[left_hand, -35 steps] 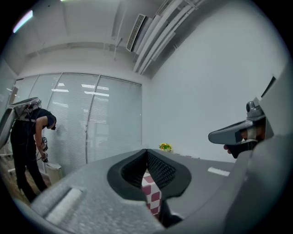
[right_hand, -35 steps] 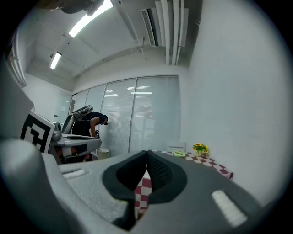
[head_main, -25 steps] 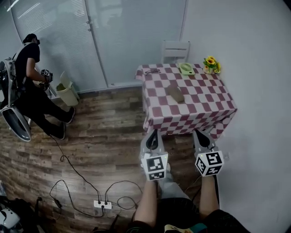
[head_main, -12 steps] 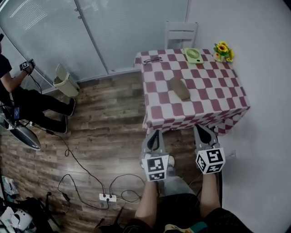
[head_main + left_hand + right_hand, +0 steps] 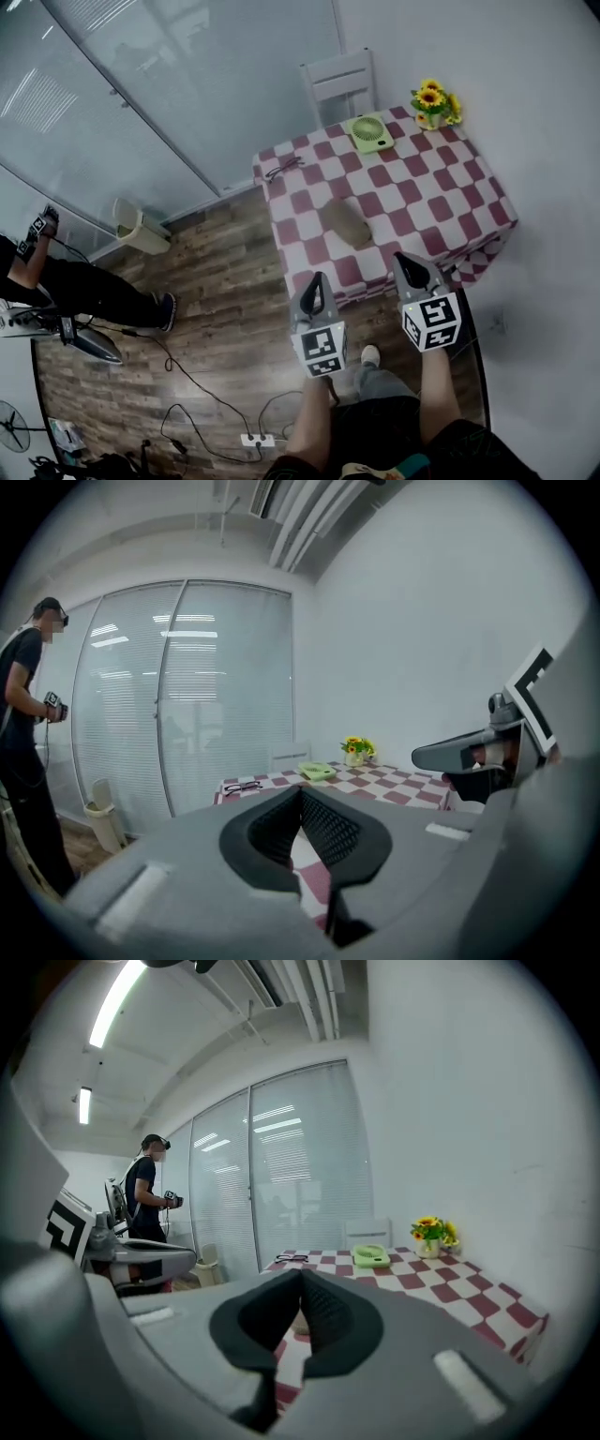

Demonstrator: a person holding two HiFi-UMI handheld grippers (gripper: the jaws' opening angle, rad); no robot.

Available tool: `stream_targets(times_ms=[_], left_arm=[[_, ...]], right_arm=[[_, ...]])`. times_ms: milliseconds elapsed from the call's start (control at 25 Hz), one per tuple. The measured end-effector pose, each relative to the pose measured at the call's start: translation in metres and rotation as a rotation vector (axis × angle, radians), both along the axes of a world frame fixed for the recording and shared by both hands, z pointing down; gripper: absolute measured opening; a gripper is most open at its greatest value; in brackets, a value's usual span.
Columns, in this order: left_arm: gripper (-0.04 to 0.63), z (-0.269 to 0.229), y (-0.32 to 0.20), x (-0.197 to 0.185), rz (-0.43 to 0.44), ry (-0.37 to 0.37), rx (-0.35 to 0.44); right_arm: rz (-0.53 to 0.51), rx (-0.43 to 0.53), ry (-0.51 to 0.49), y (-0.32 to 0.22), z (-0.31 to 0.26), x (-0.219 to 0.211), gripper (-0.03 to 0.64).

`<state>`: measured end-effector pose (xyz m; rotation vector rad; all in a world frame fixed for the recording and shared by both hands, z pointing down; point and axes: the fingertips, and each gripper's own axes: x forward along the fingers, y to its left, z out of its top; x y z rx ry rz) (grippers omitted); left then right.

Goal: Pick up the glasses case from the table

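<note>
Hovering short of the table (image 5: pixel 441 199) — you're holding left gripper (image 5: pixel 316 279) and right gripper (image 5: pixel 406 262) fully closed, empty. Approach step: the case (image 5: pixel 345 223) is lying mid-table, untouched — next move is calling for open jaws around it.

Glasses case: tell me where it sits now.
Head view: the glasses case lies on the checked table, left of centre, ahead of the left gripper, with the eyeglasses farther back-left.

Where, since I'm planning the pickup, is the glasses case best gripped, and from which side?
Grip the glasses case across its narrow width, at mid-length. It lies flat near the table middle with its long axis diagonal, so likely come down from the near edge, jaws square to that axis. The left gripper and right gripper are shut; open one first.
</note>
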<state>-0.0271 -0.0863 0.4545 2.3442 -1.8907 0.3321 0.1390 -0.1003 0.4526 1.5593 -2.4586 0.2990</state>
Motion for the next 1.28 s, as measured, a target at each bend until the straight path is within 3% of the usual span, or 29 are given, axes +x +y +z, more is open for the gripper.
stream_targets(times_ms=[320,640,920,1280], left_arm=[[0.011,-0.025,-0.051,0.022,0.0,-0.051,0.069],[0.011,-0.034,-0.089,0.007,-0.044,-0.051,0.092],[0.011,-0.006,-0.128,-0.01,-0.052,-0.033,0.033],[0.011,0.066,-0.158,-0.045,-0.104,0.014,-0.116]], right_arm=[[-0.047,0.053,0.017,-0.047,-0.021,0.005,0.003],[-0.078,0.058,0.033,-0.082,-0.02,-0.01,0.003],[-0.093,0.001,0.072,-0.127,0.0,-0.028,0.003],[-0.141,-0.179,0.162,-0.165,0.067,-0.058,0.003]])
